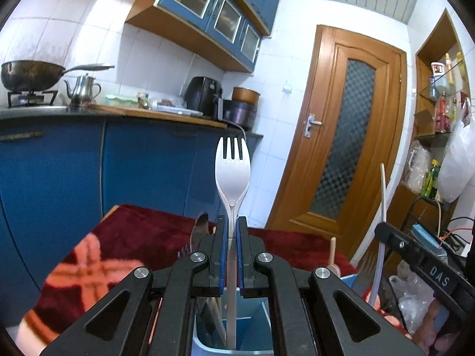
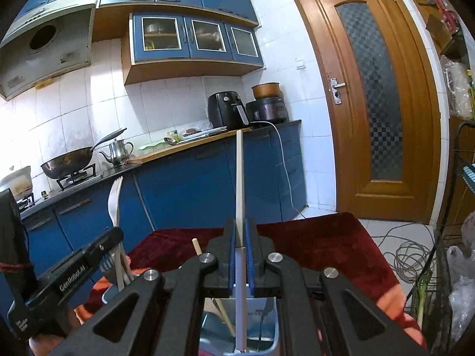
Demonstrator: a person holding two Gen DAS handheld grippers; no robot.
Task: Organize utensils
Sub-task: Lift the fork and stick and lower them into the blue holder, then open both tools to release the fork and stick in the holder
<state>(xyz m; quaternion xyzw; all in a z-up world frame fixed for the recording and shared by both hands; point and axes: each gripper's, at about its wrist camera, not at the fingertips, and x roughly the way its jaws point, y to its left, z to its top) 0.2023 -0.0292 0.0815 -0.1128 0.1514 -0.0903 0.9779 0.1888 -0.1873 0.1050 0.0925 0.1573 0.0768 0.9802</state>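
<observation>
My left gripper [image 1: 232, 222] is shut on the handle of a white plastic fork [image 1: 233, 166], held upright with tines up; its lower end reaches down into a light blue utensil holder [image 1: 261, 320]. My right gripper [image 2: 240, 225] is shut on a thin white stick-like utensil [image 2: 240, 178], also upright, its foot in the grey-blue holder [image 2: 267, 326]. The fork [image 2: 114, 201] and the left gripper [image 2: 109, 238] show at the left of the right wrist view. The white stick [image 1: 383, 195] shows at the right of the left wrist view. A metal utensil [image 1: 197, 231] and a wooden stick [image 1: 332, 252] stand in the holder.
The holder stands on a table under a dark red cloth [image 2: 311, 237]. Blue kitchen cabinets [image 1: 142, 163] with a wok [image 1: 29, 74], kettle [image 1: 83, 89] and air fryer [image 2: 227, 109] lie beyond. A wooden door [image 1: 341, 133] is at the right, cables [image 2: 412, 255] on the floor.
</observation>
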